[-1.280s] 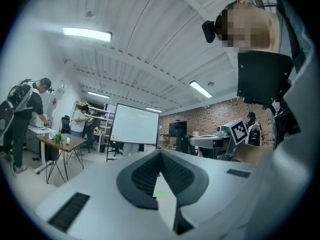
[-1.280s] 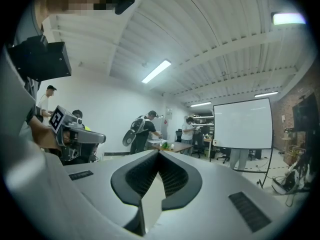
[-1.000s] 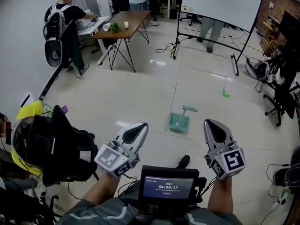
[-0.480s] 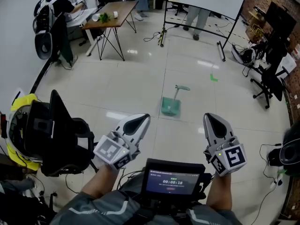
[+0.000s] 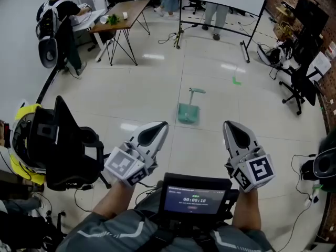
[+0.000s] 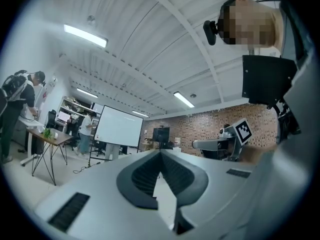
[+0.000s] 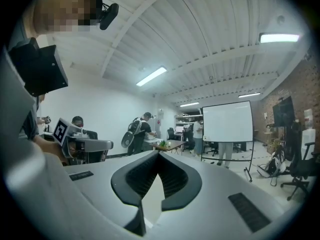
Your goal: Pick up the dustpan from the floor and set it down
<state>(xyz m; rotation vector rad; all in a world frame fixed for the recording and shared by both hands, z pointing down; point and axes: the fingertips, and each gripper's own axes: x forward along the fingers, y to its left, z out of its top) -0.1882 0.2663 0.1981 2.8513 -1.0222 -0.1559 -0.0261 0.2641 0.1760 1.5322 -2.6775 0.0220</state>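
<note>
Presently: teal plastic dustpan [image 5: 187,113] on tiled floor [image 5: 152,83], well ahead; left hand-held gripper [image 5: 159,126] and right hand-held gripper [image 5: 230,125] closed, empty, nothing within reach.

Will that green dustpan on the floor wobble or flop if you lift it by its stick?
The dustpan looks like hard plastic, so probably stiff and light. Its handle stands tall over a small pan, so it may swing or tip when lifted.
</note>
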